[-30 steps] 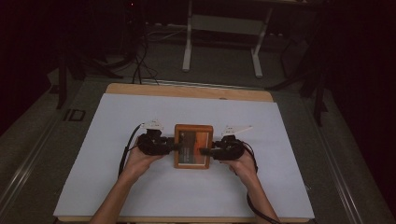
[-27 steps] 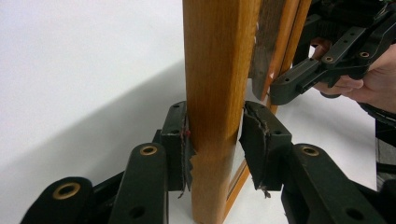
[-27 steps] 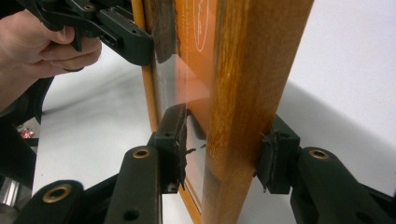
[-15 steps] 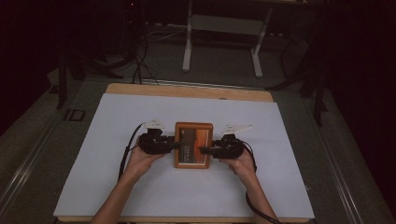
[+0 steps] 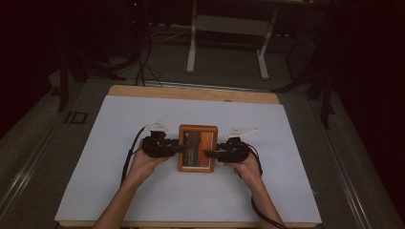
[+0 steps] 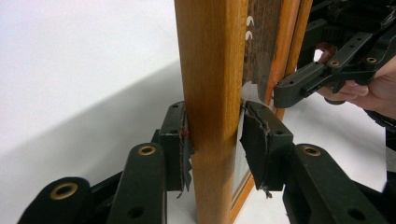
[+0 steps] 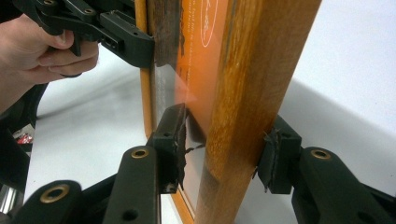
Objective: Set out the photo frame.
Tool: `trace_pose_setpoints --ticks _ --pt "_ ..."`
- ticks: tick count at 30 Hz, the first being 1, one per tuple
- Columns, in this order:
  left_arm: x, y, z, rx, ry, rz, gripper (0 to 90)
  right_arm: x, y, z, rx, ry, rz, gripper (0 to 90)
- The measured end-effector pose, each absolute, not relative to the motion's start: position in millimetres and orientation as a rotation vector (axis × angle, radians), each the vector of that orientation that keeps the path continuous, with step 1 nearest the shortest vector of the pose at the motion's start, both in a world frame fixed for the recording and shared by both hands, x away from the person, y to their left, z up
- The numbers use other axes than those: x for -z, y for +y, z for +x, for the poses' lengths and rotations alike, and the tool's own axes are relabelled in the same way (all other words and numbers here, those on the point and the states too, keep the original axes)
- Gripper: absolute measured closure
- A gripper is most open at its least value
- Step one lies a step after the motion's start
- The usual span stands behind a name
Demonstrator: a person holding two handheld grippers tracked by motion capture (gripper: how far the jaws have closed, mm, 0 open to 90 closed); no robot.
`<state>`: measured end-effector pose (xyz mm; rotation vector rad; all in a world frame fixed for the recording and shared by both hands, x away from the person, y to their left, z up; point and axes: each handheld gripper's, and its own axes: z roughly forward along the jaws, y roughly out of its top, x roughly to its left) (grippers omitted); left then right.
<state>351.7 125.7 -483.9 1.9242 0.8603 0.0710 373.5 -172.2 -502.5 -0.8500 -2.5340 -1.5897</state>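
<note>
High view: a wooden frame (image 5: pixel 197 148) sits near the middle of the white table (image 5: pixel 114 124), with the two grippers at its left and right sides. Its long axis runs away from the person, the short sides lying near and far, and its glazed face points up. Whether it rests flat on the table or is lifted a little I cannot tell from above.

Left gripper (image 5: pixel 173 147) comes in from the left and is clamped on the frame's left bar. In the left gripper view, that bar (image 6: pixel 212 93) stands upright between the jaws, with both worn pads (image 6: pixel 258 142) pressed against it, one on the outer edge and one on the glass side.

Right gripper (image 5: pixel 211 154) comes in from the right (a hand (image 5: pixel 246 165) wrapped around its body) and grips the opposite bar. Right gripper view shows the orange picture (image 7: pixel 201 56) under glass, the bar (image 7: pixel 252 93) leaning a little, and a pad (image 7: pixel 175 140) tight on each side of it.
</note>
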Motion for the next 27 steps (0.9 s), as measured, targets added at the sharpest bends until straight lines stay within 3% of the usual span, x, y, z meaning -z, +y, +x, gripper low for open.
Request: trace_pose_setpoints --ticks 7,17,27 --pt "484 125 352 -0.072 0.865 1.929 61.4 502 -172 373 1.583 -2.546 -0.851 55.6" --pt "481 139 350 -0.063 0.895 1.898 48.5 499 -178 372 1.594 -2.55 -0.872 42.0" --pt "476 162 339 -0.153 0.955 1.874 45.3 482 -192 362 1.626 -2.605 -0.879 38.3"
